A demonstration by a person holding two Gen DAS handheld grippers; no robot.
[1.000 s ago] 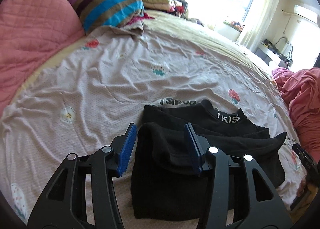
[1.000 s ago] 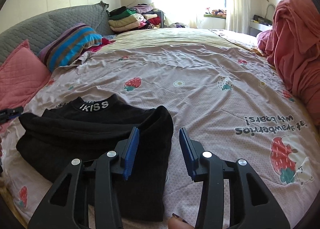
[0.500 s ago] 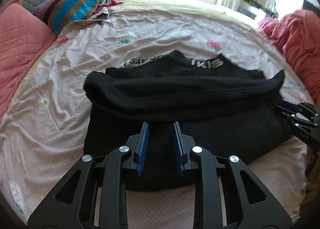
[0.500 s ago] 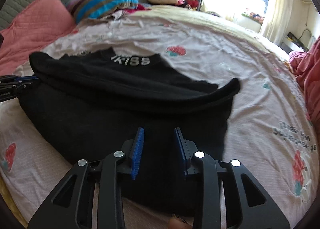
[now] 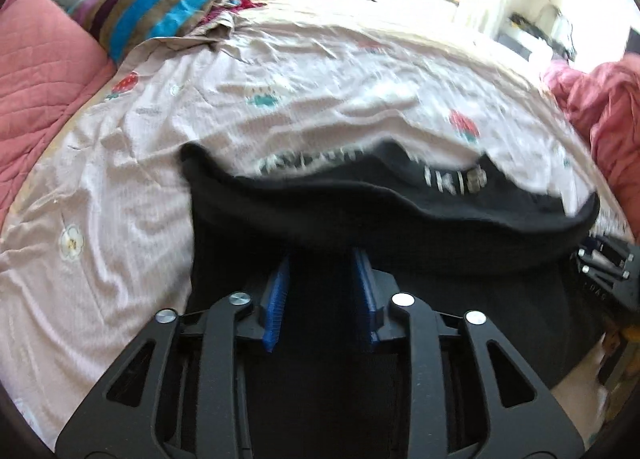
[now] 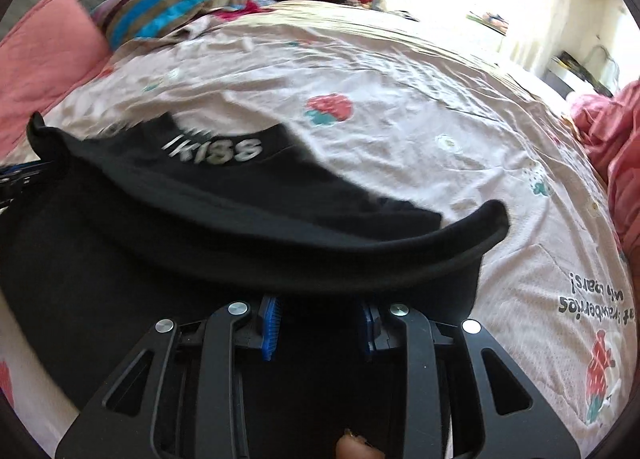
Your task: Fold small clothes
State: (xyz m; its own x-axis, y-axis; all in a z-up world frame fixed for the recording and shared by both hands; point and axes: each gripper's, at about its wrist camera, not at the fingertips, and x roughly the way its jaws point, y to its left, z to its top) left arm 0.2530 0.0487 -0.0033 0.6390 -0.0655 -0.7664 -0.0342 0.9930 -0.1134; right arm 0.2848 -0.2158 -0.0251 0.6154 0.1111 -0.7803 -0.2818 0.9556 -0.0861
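Left wrist view: the black garment (image 5: 400,219) is seen in the lower centre and right of the frame, lying on the strawberry-print sheet (image 5: 160,163), its folded-over edge forming a thick roll across the middle. The left gripper (image 5: 322,279) is set into this dark cloth from the bottom of the frame. Its jaws stand narrowly apart and are opening. Cloth lies between the blue pads (image 5: 276,299), but whether they press on it cannot be told, since black fabric merges with the shadow.

Right wrist view: the same garment (image 6: 240,219) fills the left and centre, the white lettering (image 6: 216,149) on its band at upper left of centre. The right gripper (image 6: 320,315) is tucked under the rolled edge at bottom centre, jaws narrowly apart. A hold cannot be confirmed, as the tips are hidden by the roll.

Judgement: a further fold is in hand. For a clean result, both near corners should be pinched through all layers, lifted level together, and laid onto the far edge with the sides aligned. An uneven lift would likely skew the roll.
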